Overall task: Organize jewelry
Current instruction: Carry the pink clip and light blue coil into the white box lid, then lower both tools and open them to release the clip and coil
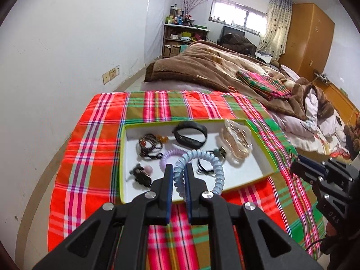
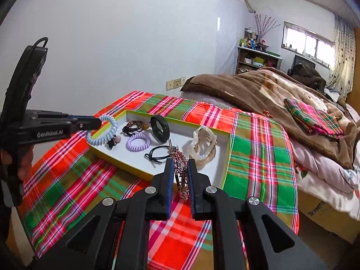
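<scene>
A shallow white tray with a yellow-green rim (image 1: 122, 157) (image 2: 226, 157) lies on a plaid cloth. It holds a black wristband (image 1: 190, 135) (image 2: 159, 128), a purple coil hair tie (image 1: 168, 155) (image 2: 138, 143), dark beaded bracelets (image 1: 149, 146) (image 2: 133, 127), a black elastic tie (image 2: 157, 154) and a clear claw clip (image 1: 237, 142) (image 2: 203, 145). My left gripper (image 1: 179, 168) (image 2: 99, 121) is shut on a light blue coil hair tie (image 1: 213, 166) (image 2: 105, 132) above the tray's near edge. My right gripper (image 2: 180, 166) is shut on a pink rhinestone hair clip (image 2: 181, 175) above the tray's near side.
The plaid cloth (image 1: 94, 148) (image 2: 254, 148) covers the near end of a bed. A brown blanket (image 1: 202, 67) (image 2: 258, 92) and a folded plaid cloth (image 1: 263, 82) (image 2: 315, 117) lie beyond. A white wall runs along the left. My right gripper shows at the right edge (image 1: 301, 168).
</scene>
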### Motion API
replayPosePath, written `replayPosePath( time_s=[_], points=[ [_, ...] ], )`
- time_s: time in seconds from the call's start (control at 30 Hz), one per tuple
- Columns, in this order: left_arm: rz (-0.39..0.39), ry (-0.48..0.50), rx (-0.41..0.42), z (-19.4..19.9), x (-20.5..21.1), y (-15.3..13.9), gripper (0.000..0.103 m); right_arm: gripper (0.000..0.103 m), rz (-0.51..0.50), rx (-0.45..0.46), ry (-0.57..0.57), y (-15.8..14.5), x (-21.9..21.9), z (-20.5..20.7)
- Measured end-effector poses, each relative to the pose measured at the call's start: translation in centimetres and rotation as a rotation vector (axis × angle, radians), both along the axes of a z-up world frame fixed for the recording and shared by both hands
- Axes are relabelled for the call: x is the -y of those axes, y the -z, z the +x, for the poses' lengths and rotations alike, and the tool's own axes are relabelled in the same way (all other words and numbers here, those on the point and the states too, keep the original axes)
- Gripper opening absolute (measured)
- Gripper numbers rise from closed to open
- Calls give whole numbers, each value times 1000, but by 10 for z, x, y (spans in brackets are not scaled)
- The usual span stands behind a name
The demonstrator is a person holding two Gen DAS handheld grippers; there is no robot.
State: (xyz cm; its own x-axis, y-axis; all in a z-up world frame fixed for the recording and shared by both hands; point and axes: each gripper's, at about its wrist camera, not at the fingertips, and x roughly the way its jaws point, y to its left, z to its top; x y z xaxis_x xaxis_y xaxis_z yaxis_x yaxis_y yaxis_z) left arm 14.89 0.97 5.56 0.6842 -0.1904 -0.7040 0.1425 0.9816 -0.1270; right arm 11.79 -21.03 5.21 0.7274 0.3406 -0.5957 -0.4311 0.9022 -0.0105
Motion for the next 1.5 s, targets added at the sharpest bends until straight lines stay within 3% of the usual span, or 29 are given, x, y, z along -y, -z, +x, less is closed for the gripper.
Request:
replayPosePath(
  time_s=[0.57,1.5],
  points=[
    [-27,-33,-69,37,-19,32,10,12,-139,-71,-45,33,-19,51],
    [-27,-27,-122,47,-15,65,10,12,-267,-120,-84,70,-40,71]
  ],
)
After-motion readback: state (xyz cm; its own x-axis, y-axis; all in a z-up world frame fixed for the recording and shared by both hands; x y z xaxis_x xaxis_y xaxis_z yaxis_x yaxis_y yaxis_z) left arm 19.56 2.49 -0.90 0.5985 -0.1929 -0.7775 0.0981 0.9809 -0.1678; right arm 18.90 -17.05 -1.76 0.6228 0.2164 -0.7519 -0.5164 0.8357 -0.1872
